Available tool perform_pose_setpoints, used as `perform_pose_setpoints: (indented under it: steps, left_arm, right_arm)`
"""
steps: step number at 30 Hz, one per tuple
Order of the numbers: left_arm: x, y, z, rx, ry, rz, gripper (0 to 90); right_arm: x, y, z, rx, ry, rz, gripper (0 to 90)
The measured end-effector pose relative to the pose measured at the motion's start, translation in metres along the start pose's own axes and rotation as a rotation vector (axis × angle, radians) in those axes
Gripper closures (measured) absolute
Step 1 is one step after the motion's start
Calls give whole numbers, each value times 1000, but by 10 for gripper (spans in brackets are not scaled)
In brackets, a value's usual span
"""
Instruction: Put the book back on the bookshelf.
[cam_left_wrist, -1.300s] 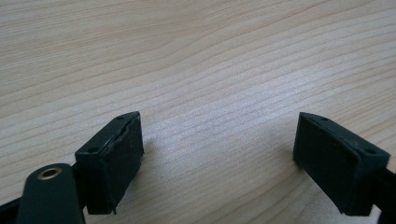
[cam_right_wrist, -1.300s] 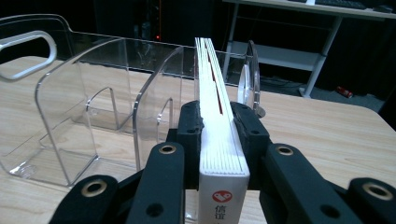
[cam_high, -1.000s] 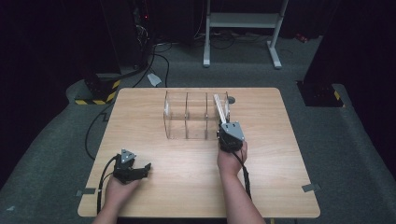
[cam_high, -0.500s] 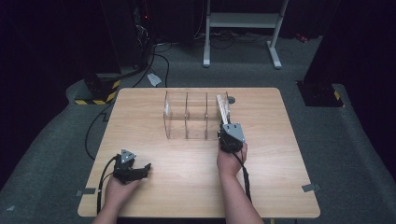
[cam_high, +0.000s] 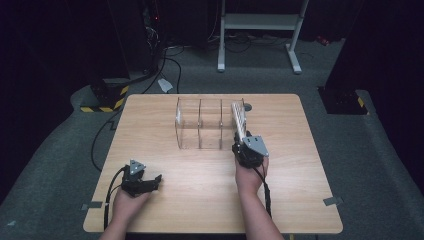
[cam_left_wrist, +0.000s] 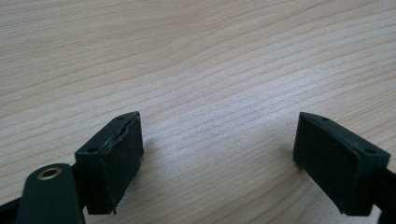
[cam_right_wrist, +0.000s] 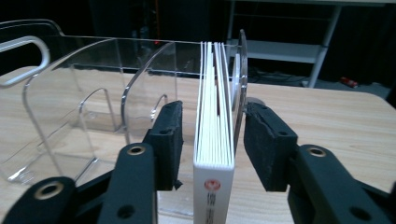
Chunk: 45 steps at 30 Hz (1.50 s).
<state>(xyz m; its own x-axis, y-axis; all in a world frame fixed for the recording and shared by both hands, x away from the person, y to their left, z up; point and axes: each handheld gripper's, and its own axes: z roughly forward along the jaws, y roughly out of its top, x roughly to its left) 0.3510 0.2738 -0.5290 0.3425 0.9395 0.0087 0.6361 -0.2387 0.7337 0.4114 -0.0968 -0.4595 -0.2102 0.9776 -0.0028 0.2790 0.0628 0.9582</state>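
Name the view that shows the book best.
The right gripper view: the book stands upright, pages and spine close up, in the clear rack. The high view shows it small, in the rack's right slot. The left gripper view faces bare table.

Grey carpet floor (cam_high: 360, 165), white metal stand (cam_high: 260, 22), darkness.

Clear glossy plastic rack (cam_right_wrist: 93, 107), white paper book (cam_right_wrist: 215, 121), matt wood table (cam_left_wrist: 196, 60).
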Motion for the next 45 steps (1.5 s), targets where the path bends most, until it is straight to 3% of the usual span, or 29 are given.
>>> perform_pose_setpoints:
  steps: [10, 15, 25, 29, 45]
  left_arm:
    - [0, 0, 0, -2, 2, -8, 161]
    - [-1, 0, 0, -5, 2, -11, 163]
    - [0, 0, 0, -4, 2, -9, 162]
    - [0, 0, 0, -1, 2, -3, 162]
    - [0, 0, 0, 1, 1, -5, 162]
  right_arm:
    - [-4, -13, -14, 40, 45, 3, 559]
    - [-7, -19, -21, 53, 58, 10, 633]
    - [-7, -22, -20, 72, 65, 14, 684]
    - [-6, -22, -19, 73, 50, 11, 735]
    - [3, -23, -18, 61, -6, 81, 728]
